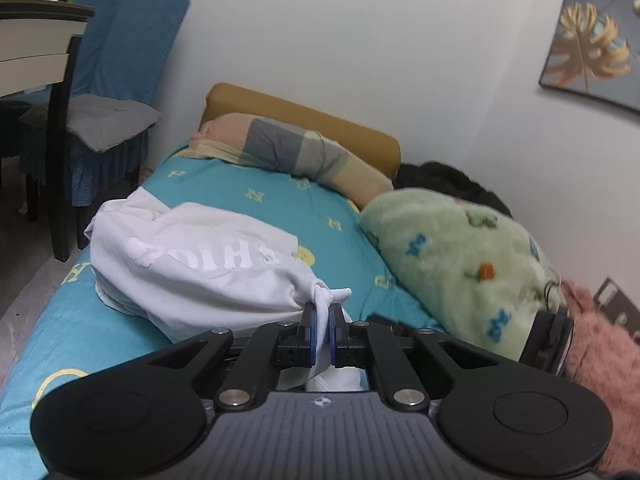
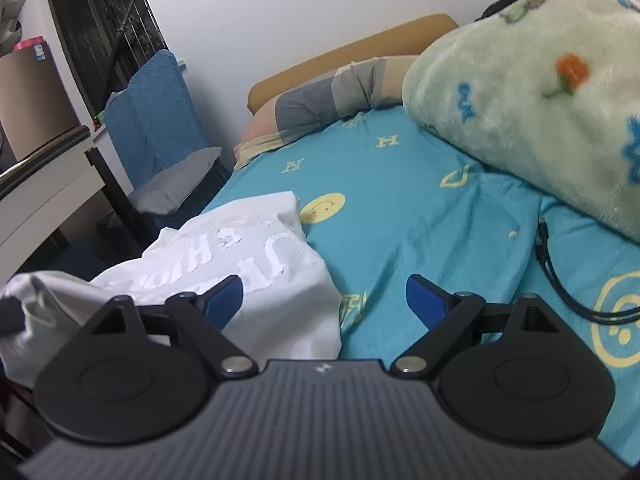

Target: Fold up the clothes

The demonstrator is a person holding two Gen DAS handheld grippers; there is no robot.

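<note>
Bed [image 1: 280,200], covered by a turquoise sheet printed with yellow letters and smiley faces; it carries all that follows. A fleecy green blanket [image 1: 460,264] is heaped along the wall side, and a checked pillow [image 1: 288,148] lies at the head.

White garment [image 1: 192,264], with pale raised lettering, lies bunched near the outer edge of the bed, not flat. One gathered corner is drawn up into a twisted point. Judged from its drape and creasing, the cloth is light, soft and limp: it will sag from any single hold, will not keep a shape by itself, and is neither fragile nor slippery. Holds are best taken at hems, corners or seams, where the layers are thick, and at two spread points so that the panel hangs flat.

Left claw [image 1: 322,320], its blue pads pressed together on that gathered corner of the garment.

Right claw [image 2: 324,300], fingers wide apart and holding nothing, hovering over the sheet just beside the garment's near edge; its left finger overlaps the cloth in view, contact uncertain.

Black cable [image 2: 560,280], lying on the sheet near the blanket.
</note>
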